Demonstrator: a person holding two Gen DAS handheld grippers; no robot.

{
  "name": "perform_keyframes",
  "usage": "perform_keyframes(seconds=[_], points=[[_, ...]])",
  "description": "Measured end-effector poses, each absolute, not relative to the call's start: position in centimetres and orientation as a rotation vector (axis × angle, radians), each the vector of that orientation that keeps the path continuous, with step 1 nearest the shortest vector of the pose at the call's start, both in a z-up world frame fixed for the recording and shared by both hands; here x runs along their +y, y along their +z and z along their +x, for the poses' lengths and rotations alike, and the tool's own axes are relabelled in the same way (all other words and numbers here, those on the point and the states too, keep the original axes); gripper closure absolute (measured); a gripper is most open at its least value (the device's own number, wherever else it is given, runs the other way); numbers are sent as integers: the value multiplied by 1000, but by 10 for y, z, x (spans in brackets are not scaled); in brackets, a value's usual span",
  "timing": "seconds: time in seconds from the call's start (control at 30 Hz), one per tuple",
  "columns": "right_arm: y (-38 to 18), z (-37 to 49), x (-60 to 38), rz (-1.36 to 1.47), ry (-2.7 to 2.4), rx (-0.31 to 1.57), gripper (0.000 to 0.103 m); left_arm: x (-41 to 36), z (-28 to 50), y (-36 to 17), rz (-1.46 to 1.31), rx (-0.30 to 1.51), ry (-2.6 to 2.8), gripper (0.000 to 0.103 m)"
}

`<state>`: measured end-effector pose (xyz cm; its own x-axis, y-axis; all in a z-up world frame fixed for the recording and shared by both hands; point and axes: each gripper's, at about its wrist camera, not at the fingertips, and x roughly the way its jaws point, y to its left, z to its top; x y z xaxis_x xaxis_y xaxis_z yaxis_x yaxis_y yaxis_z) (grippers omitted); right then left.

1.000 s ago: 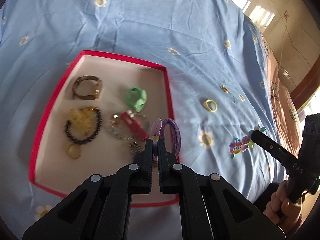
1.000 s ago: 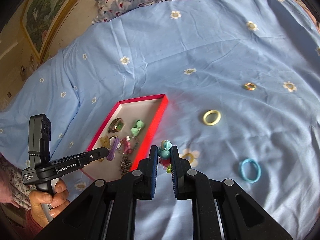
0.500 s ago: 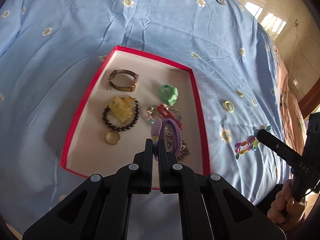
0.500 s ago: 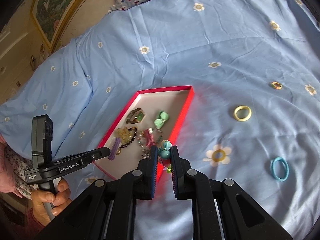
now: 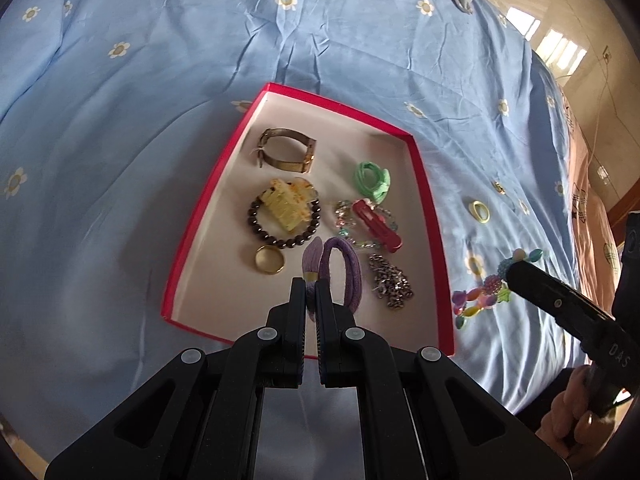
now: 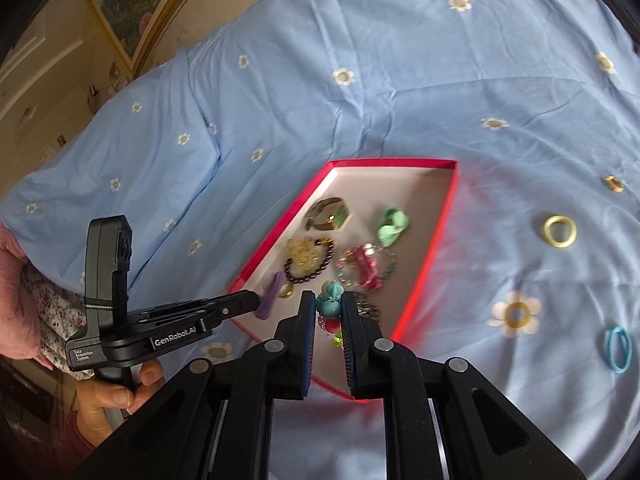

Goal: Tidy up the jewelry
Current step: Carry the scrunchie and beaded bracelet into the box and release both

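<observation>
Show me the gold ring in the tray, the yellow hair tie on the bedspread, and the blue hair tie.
gold ring (image 5: 270,260), left wrist view, its near band.
yellow hair tie (image 6: 560,231), right wrist view, its rim.
blue hair tie (image 6: 618,349), right wrist view, its loop.

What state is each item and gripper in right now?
left gripper: jaws shut on purple hair tie, above the tray
right gripper: jaws shut on beaded bracelet
red tray: open, holding several pieces
yellow ring: loose on bedspread
blue hair tie: loose on bedspread

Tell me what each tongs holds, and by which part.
Left tongs: purple hair tie, by its tassel knot. Right tongs: colourful bead bracelet, by its turquoise beads.
</observation>
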<state>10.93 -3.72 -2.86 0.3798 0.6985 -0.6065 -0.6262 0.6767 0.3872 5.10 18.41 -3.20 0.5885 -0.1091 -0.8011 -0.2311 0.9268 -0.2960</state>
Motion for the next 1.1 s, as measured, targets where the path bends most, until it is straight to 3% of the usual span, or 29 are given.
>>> perform_keyframes(seconds=[1.1], points=[[-100, 137, 7, 38, 822, 1006, 88, 204, 61, -66, -381, 1030, 136, 98]])
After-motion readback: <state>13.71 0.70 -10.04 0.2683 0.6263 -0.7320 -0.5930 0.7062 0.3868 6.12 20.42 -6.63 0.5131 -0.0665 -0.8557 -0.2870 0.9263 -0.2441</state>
